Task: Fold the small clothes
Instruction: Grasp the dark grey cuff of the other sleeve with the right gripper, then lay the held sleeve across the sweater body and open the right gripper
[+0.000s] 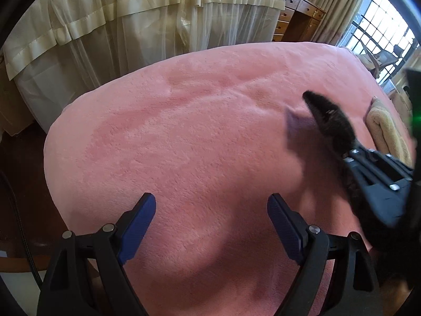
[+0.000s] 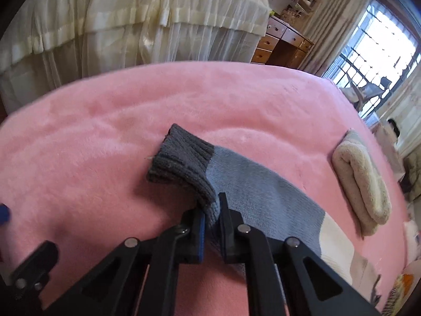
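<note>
grey sock between right tongs

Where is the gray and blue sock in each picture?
Left wrist view: the sock is at the right, mostly hidden behind the right hand-held gripper; only a small bluish bit shows.
Right wrist view: the sock is in the middle, its dark gray cuff pinched in that gripper.
Shared landmark: the folded cream towel on the pink blanket, at the right in both.
</note>
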`<state>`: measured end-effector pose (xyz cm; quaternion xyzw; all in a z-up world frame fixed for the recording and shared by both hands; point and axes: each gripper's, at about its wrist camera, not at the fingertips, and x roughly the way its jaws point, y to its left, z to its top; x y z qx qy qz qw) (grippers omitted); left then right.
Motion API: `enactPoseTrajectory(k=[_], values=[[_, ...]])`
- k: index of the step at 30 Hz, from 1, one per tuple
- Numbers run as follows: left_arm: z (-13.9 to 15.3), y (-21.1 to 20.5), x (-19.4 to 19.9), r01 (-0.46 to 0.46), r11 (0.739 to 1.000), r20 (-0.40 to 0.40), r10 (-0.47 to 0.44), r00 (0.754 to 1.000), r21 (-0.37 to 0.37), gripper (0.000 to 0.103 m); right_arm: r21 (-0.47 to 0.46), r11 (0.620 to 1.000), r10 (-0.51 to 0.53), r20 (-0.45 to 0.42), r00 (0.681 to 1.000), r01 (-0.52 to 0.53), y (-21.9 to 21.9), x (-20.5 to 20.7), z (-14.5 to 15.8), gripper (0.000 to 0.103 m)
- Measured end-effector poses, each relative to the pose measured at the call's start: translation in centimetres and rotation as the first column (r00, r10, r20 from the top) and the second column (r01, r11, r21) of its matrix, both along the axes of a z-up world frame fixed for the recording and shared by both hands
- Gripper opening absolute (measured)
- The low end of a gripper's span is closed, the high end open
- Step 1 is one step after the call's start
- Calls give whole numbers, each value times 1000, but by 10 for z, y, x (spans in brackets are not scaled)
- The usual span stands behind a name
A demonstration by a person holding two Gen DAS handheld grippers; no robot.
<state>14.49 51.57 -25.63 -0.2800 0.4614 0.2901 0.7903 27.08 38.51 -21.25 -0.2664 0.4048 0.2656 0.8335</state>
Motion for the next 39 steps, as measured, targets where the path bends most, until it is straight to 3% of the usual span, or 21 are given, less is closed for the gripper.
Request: enactPoseTrajectory(k=[8,15,23,27,32,39], values=[[15,-61,35,150,989,59,-149,987,-11,86,173,982,-84,4,996,82,-83,6,82,7],[31,-148,80,339,940,121,-334,935,-25,86,234,953,-205,23,978,194,-180,13,138,7],[38,-223,108,451,890,132,-440,888,-64,86,309,899,-354,101,930,309,-293,11,194,7],[33,-258,120,488,870,102,-480,871,-76,86,339,865,-426,105,898,371,-347,11,203,7],[20,-306,135,511,853,64,-507,859,-105,86,357,835,-467,57,882,419,-391,11,197,7],[7,-347,165,497,867,-46,-498,866,-34,86,437,812,-458,67,886,386,-421,-2,215,7]])
